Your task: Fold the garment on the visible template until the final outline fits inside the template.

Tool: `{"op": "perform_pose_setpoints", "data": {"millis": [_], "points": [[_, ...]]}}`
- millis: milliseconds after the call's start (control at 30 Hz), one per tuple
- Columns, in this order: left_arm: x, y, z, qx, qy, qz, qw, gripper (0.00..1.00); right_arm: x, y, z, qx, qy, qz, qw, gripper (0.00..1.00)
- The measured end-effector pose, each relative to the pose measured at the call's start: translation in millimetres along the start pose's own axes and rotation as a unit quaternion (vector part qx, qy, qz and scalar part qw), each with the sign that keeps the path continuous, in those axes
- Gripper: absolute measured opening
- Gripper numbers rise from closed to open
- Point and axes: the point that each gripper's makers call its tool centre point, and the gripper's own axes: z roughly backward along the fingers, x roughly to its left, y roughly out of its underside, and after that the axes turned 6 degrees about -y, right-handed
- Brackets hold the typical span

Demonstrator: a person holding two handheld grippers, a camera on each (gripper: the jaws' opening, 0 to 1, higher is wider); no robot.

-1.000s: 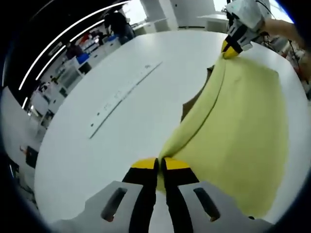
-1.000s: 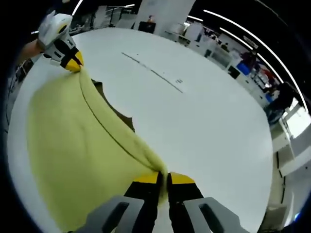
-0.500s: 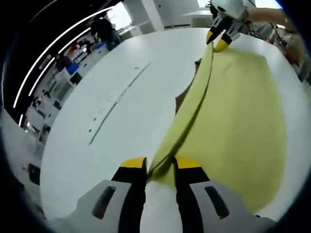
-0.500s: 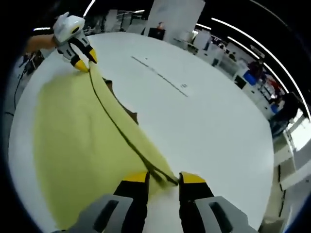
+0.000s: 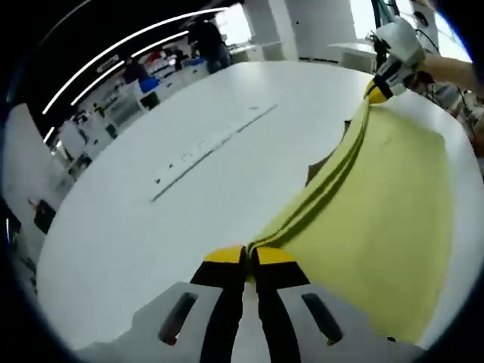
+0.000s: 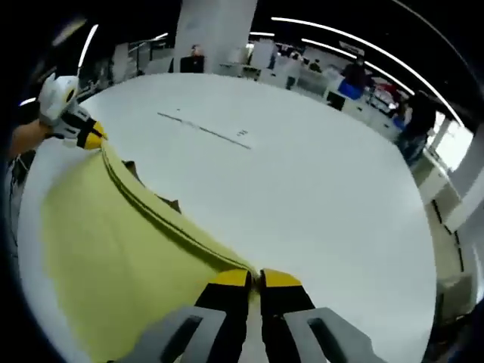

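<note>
Ahead and to the outer side of each gripper the white table (image 5: 151, 227) lies open, crossed only by a flat ruler-like strip (image 5: 212, 147). Between the grippers, the taut folded edge of the yellow garment (image 5: 378, 204) bars passage.

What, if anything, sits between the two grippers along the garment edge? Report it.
Nothing visible does. The left gripper and right gripper each clamp the yellow garment, its layered edge running unobstructed between them over the white table.

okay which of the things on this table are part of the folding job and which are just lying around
In the job: yellow garment, brown template under it, left claw and right claw, both pinching its folded edge.

Lying about: long ruler-like strip on the white table.
</note>
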Motion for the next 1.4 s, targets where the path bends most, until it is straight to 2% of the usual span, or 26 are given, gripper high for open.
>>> {"op": "perform_pose_setpoints", "data": {"millis": [133, 233, 300, 433, 567, 767, 867, 1000, 1400], "points": [[5.8, -1.1, -1, -0.001, -0.011, 0.053, 0.9985, 0.06, -8, 0.0, 3, -0.004, 0.017, -0.02, 0.9997, 0.09], [12.5, -1.1, 0, -0.002, -0.018, 0.077, 0.9969, 0.08, -10, 1.3, 5, -0.005, 0.014, -0.036, 0.9992, 0.1], [17.0, 0.4, 3, -0.001, -0.026, 0.108, 0.9938, 0.11, -8, 1.5, 8, -0.007, 0.01, -0.043, 0.999, 0.14], [17.2, -0.2, 10, -0.011, -0.012, 0.163, 0.9865, 0.16, -5, -1.7, 14, -0.014, 0.001, -0.051, 0.9986, 0.2], [10.9, -3.9, 22, -0.029, 0.006, 0.164, 0.9859, 0.24, 5, -7.9, 21, -0.027, -0.024, -0.066, 0.9972, 0.31], [-5.9, -5.7, 48, -0.053, 0.047, 0.154, 0.9855, 0.38, 26, -7.7, 36, -0.032, -0.07, -0.073, 0.9944, 0.46], [-17.2, -1.6, 62, -0.06, 0.07, 0.149, 0.9846, 0.42, 35, -4.5, 45, -0.034, -0.087, -0.074, 0.9929, 0.5], [-29.2, 2.5, 78, -0.075, 0.094, 0.158, 0.98, 0.45, 49, 2.2, 58, -0.032, -0.108, -0.072, 0.991, 0.52], [-57.1, 32.1, 112, -0.084, 0.119, 0.171, 0.9743, 0.5, 81, 44.5, 94, -0.021, -0.143, -0.057, 0.9878, 0.57]]}}
